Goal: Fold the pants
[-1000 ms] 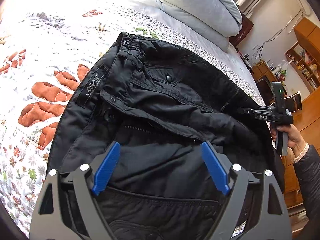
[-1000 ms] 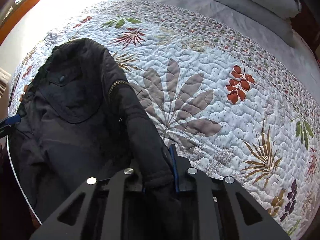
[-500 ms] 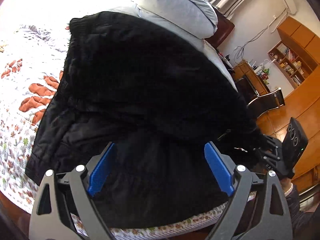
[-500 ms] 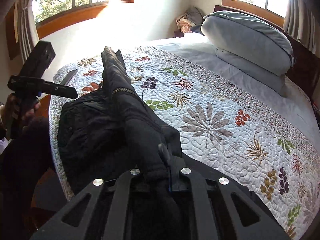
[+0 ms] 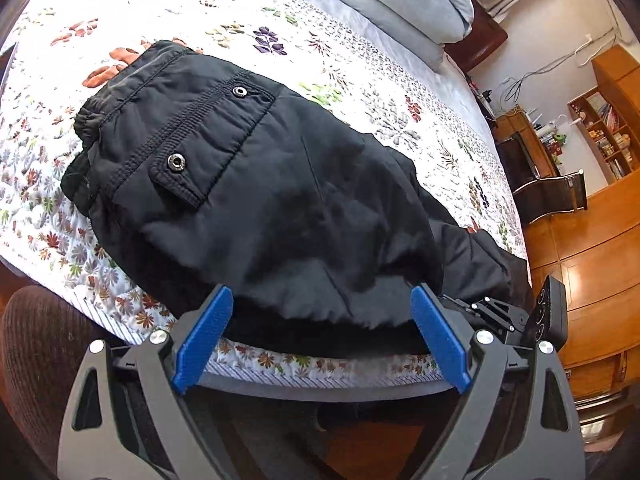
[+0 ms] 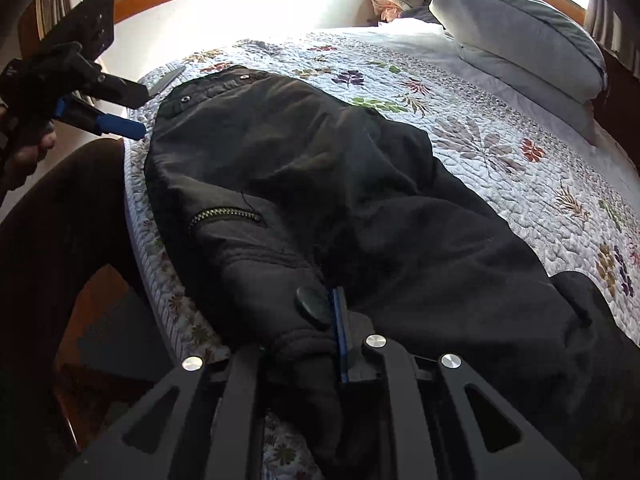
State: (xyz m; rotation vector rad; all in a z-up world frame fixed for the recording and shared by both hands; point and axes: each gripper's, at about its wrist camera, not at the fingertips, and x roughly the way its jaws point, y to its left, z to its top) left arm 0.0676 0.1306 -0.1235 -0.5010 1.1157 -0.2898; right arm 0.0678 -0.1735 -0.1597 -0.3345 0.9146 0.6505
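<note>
Black padded pants [image 5: 280,200] lie on the floral quilt [image 5: 360,60], back pocket with two snaps facing up, waistband toward the far left. My left gripper [image 5: 320,332] is open and empty, just off the bed's near edge in front of the pants. My right gripper [image 6: 304,328] is shut on a fold of the pants [image 6: 360,184] at the bed edge; a round button sits by its blue pad. In the left wrist view the right gripper [image 5: 504,316] shows at the lower right. In the right wrist view the left gripper [image 6: 116,124] shows open at the upper left.
Grey pillows [image 6: 520,36] lie at the head of the bed. The bed edge [image 5: 320,372] runs just below the pants. A wooden cabinet and shelves [image 5: 592,128] and a chair stand at the right. A dark rounded object [image 5: 36,344] sits at the lower left.
The pants were lifted and flipped over; they now lie with the back pocket up. My left gripper has drawn back to the bed edge. My right gripper stays shut on the fabric.
</note>
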